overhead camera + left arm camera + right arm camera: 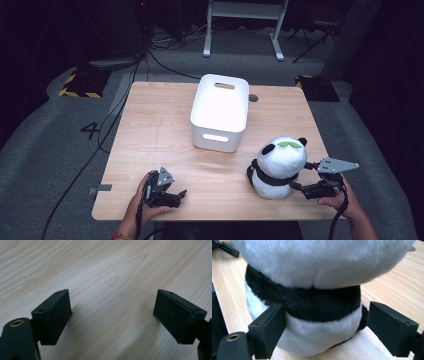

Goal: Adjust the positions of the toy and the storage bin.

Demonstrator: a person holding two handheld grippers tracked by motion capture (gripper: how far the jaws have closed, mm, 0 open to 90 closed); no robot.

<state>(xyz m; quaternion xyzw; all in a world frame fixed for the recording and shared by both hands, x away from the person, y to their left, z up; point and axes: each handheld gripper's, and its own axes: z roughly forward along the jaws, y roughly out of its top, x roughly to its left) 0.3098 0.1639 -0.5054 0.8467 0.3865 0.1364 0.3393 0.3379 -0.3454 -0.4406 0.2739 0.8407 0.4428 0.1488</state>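
A black-and-white panda plush (280,160) with a green leaf on its head sits upright near the front right of the wooden table (160,135). My right gripper (301,176) is open, one jaw on each side of the plush's lower body. In the right gripper view the panda (312,302) sits between the jaws of that gripper (325,315); the left jaw touches the fur and the right jaw stands slightly off it. My left gripper (177,195) rests near the front edge, open. Bare tabletop (112,270) shows between the jaws of the left gripper (112,302).
A white plastic box (220,112) with handle slots stands at the middle of the table, behind and left of the panda. A round cable hole (253,98) lies by its far right corner. Cables and a stand's white legs (242,30) are on the floor beyond.
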